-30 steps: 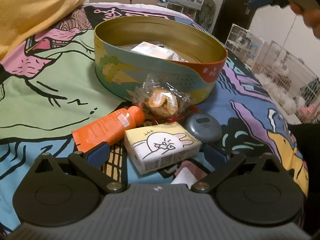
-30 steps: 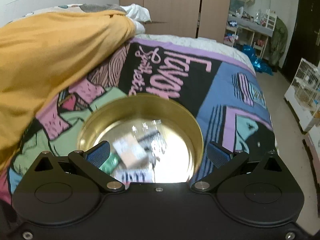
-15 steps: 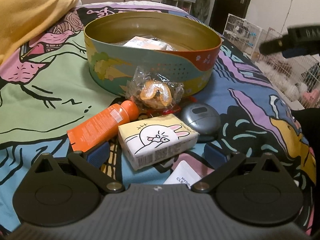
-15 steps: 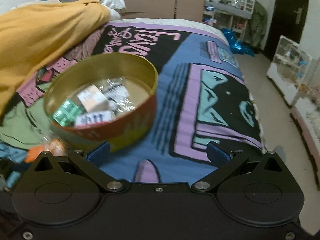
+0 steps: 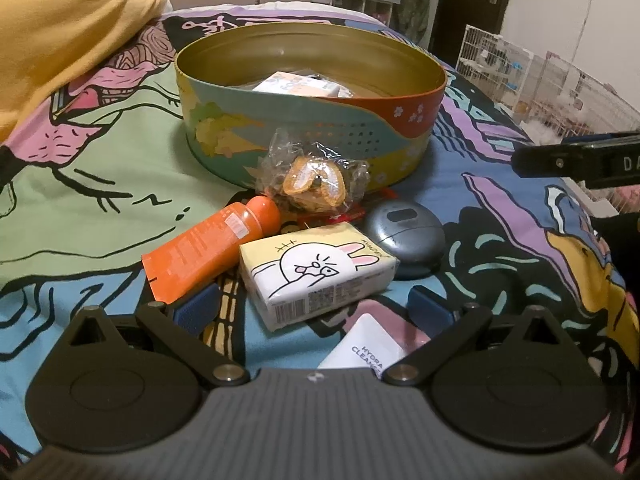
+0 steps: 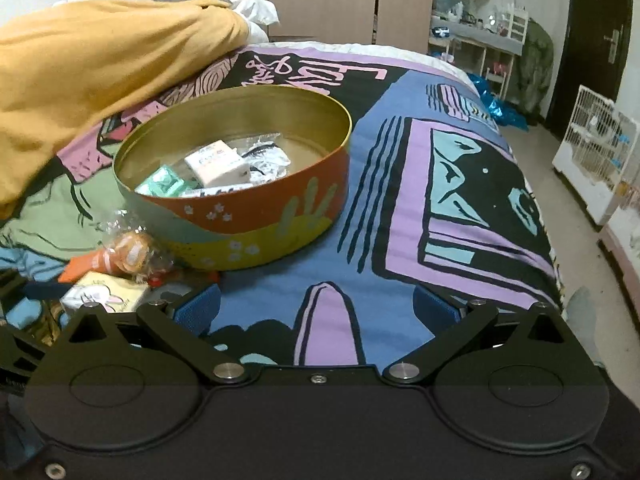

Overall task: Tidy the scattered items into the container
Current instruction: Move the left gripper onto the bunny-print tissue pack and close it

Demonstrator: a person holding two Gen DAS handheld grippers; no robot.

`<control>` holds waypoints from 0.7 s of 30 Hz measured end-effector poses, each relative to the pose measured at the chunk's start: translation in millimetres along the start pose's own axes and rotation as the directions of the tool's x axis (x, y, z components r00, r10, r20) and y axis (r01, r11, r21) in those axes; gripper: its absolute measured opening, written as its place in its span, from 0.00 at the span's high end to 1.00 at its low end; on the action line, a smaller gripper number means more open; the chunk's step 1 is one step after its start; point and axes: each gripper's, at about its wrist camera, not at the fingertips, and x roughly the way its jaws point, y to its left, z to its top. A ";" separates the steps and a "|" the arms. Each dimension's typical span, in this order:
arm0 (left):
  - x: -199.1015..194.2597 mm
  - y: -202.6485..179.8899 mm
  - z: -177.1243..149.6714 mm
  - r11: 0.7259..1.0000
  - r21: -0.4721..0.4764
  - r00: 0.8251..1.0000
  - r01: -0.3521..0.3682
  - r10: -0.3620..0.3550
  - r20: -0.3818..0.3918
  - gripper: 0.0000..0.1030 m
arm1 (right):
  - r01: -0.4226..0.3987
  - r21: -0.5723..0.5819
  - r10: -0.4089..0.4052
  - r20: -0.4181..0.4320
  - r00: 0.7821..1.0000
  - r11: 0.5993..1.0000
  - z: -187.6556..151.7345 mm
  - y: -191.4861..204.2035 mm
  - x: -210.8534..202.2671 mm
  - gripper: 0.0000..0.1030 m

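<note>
Left claw (image 5: 312, 304) spread wide and empty, low over the bed, with the rabbit tissue pack (image 5: 318, 274) dead ahead between its fingers, long axis running left-to-right. The round tin (image 5: 312, 120) waits just beyond, clear path. Right claw (image 6: 316, 306) open too, empty, farther off right.
</note>
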 end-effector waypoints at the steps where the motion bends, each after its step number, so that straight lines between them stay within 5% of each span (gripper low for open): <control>1: -0.1 -0.2 0.2 1.000 -0.003 1.000 0.000 0.000 -0.001 0.00 | -0.003 0.014 0.003 0.006 1.000 1.000 0.0 -1.5 -0.3 0.00; 16: 14.2 -12.6 10.9 0.992 -0.077 0.995 -0.098 0.096 -0.026 0.02 | -0.031 0.051 0.032 -0.014 0.999 0.998 -3.6 -0.2 9.2 0.00; 19: 12.1 -11.4 12.8 0.993 -0.082 0.996 -0.087 0.085 -0.028 0.26 | -0.032 0.054 0.032 -0.011 0.999 0.998 -3.7 -0.5 8.6 0.00; 21: 11.2 -8.0 15.0 0.993 -0.091 0.997 -0.070 0.066 -0.041 0.27 | -0.033 0.059 0.033 -0.008 0.999 0.998 -3.4 -1.3 8.2 0.00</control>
